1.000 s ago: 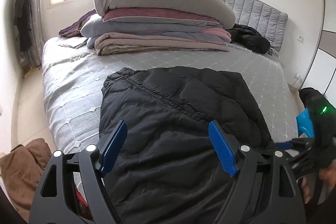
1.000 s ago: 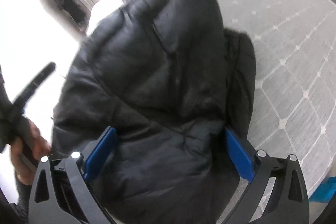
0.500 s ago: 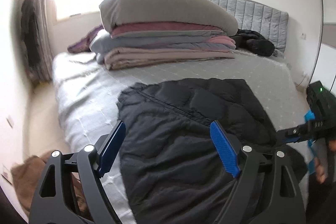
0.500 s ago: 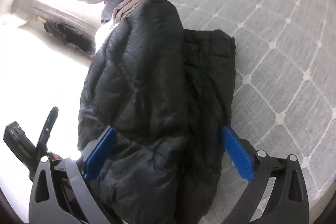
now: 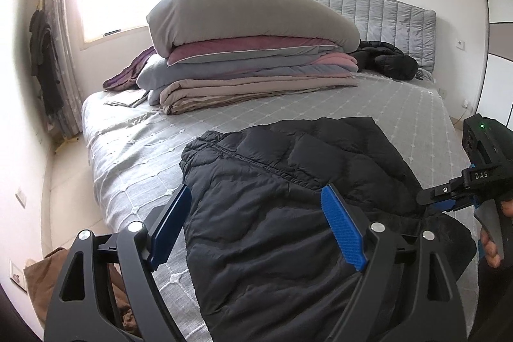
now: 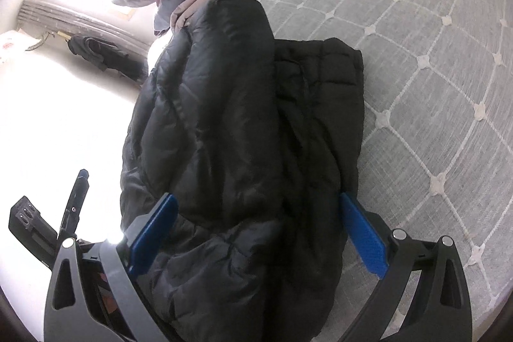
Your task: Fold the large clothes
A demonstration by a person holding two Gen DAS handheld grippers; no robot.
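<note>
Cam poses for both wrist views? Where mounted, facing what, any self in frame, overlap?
Left wrist: on the left gripper, jaws open, facing up the bed toward the folded bedding stack; the right gripper and the person's fingers show at right.
Right wrist: on the right gripper, jaws open, looking down on the black puffer jacket.
Shared: jacket, bed, bedding stack.

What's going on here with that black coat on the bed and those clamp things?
A person holds a two-finger gripper in each hand and is folding a black puffer jacket on the grey quilted bed. The jacket lies partly folded, one side laid over the middle. Both the left gripper and right gripper hover over its near end with jaws open, gripping nothing. Folded bedding is stacked behind.
</note>
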